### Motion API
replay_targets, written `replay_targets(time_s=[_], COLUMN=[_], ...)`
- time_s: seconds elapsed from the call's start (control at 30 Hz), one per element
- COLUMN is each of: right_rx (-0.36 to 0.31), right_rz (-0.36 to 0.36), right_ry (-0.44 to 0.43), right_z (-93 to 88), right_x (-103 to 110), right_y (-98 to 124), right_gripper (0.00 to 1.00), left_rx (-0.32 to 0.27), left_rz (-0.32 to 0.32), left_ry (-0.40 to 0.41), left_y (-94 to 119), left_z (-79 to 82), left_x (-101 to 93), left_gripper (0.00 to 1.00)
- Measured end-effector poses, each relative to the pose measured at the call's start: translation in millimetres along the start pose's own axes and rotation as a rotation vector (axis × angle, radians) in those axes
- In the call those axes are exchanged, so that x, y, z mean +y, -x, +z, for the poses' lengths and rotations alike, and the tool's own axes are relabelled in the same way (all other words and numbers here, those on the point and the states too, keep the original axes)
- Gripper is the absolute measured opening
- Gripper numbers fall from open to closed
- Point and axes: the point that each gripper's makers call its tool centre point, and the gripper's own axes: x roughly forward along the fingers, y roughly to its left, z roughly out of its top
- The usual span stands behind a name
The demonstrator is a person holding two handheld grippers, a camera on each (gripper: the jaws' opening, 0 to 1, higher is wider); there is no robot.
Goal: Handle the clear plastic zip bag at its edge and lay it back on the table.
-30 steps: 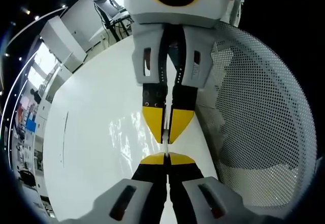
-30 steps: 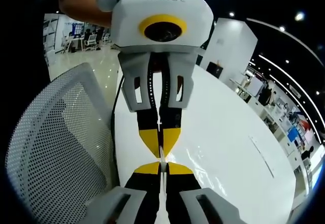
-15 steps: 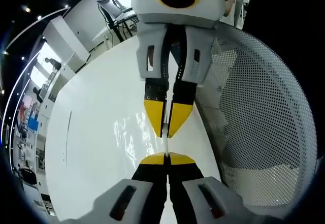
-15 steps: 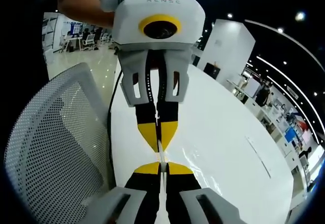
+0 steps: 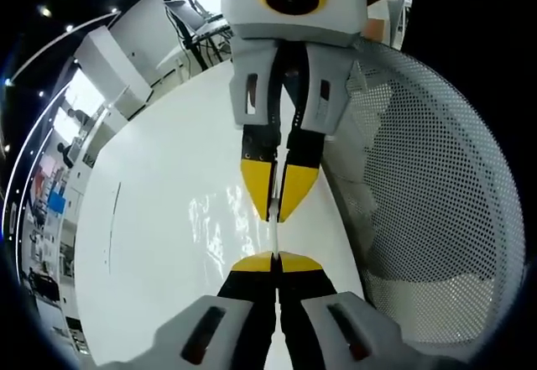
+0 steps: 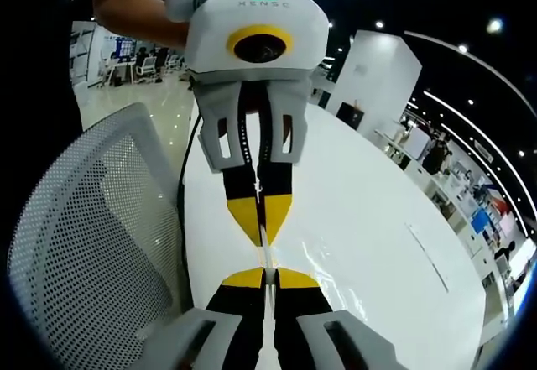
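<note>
I pinch the clear zip bag [image 5: 220, 223] edge tight in both my left gripper [image 5: 275, 257] and right gripper [image 6: 264, 274], stretching it taut over the white table [image 5: 143, 244] so it lays flat.

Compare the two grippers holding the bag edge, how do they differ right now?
In the left gripper view, the left gripper rises from the bottom, while the right gripper reaches down from the top, tip to tip. There the mesh chair lies right of both. In the right gripper view, the right gripper is the lower one, the left gripper the upper. Both are shut on the clear plastic zip bag over the white table.
</note>
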Motion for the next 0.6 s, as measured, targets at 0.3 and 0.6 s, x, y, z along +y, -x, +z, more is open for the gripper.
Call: replay_targets(time_s=[0.3,0.6], right_rx=[0.003,-0.001], right_rz=[-0.002,0.001], right_ry=[0.001,0.000], right_z=[-1.6,-0.8], right_x=[-0.1,1.4], right_y=[0.9,1.1], right_gripper=[0.00,0.00], left_rx=[-0.002,-0.001], left_rz=[0.002,0.001], left_ry=[0.005,0.007], left_y=[1.8,3.4], left_z=[-0.8,-1.6], left_x=[-0.4,-1.6], left_gripper=[0.00,0.00])
